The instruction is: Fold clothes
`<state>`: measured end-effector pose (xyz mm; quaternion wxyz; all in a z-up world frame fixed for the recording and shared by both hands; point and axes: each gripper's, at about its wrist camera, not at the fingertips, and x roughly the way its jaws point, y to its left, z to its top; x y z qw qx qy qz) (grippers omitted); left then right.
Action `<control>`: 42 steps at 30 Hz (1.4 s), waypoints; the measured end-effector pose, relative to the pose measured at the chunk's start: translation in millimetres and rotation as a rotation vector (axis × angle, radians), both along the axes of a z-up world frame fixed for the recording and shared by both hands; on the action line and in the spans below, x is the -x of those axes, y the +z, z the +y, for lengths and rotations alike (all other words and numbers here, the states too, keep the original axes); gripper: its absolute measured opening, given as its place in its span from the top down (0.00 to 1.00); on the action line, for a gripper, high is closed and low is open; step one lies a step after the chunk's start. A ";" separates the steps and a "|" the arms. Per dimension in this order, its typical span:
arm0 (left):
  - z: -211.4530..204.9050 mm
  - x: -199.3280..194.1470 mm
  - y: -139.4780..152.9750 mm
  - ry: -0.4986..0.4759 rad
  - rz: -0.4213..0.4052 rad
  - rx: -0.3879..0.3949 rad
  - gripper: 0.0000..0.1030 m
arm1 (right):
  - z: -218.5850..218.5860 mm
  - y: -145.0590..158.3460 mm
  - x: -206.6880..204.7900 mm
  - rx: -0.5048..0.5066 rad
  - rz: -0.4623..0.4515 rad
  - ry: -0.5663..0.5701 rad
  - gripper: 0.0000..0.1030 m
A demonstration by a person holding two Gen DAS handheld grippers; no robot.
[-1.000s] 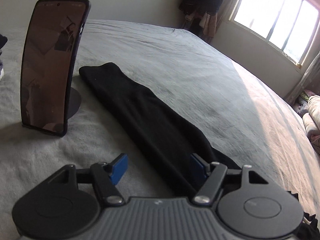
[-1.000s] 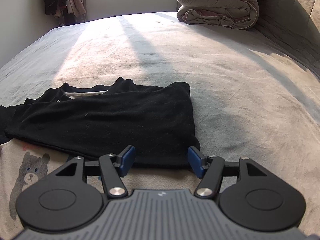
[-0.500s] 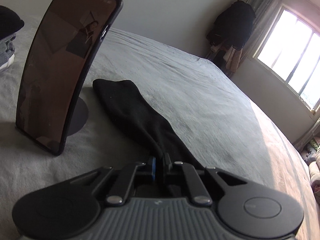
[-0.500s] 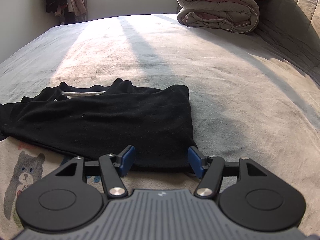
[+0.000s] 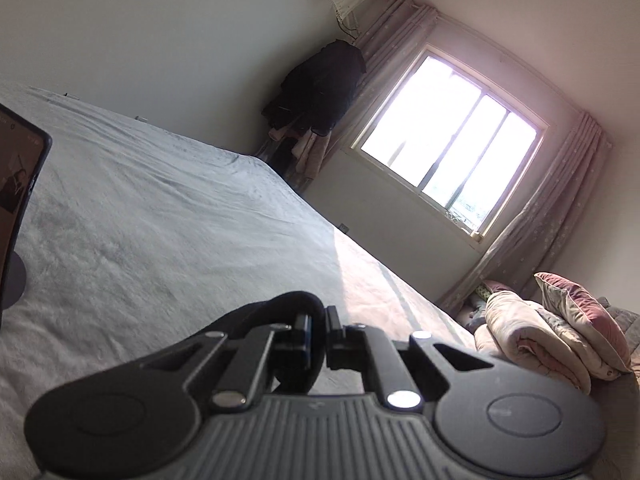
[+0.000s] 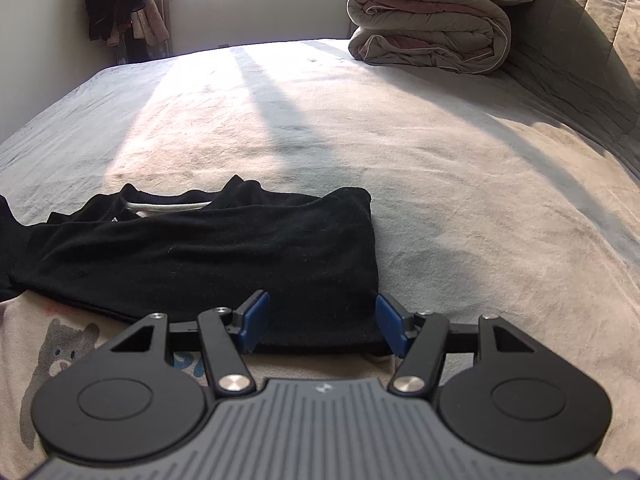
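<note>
On the grey plush bed, the black knit garment is pinched at one end by the closed left gripper; the right gripper, held half open, grips nothing. Cloth could slip out, spoiling the fold.

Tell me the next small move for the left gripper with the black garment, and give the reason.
Probably carry the pinched end across toward the garment's other end. The left gripper is shut on a loop of the black garment, lifted off the bed, while the right gripper sits open over the near edge, its pads either side of the cloth, placed to hold it down.
</note>
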<state>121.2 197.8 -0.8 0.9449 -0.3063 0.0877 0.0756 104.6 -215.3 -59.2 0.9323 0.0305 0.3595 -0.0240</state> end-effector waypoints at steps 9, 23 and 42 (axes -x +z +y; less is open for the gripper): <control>-67.0 1.3 4.4 -0.245 -0.018 -0.001 0.94 | 1.2 7.0 5.7 -0.015 -0.015 0.007 0.39; -131.8 -13.3 -87.1 -0.665 0.401 0.005 0.78 | 2.0 6.7 5.4 -0.026 -0.011 0.016 0.39; -25.7 11.4 -57.2 -0.408 0.353 0.076 0.60 | 69.4 12.4 21.9 -0.007 -0.074 0.230 0.39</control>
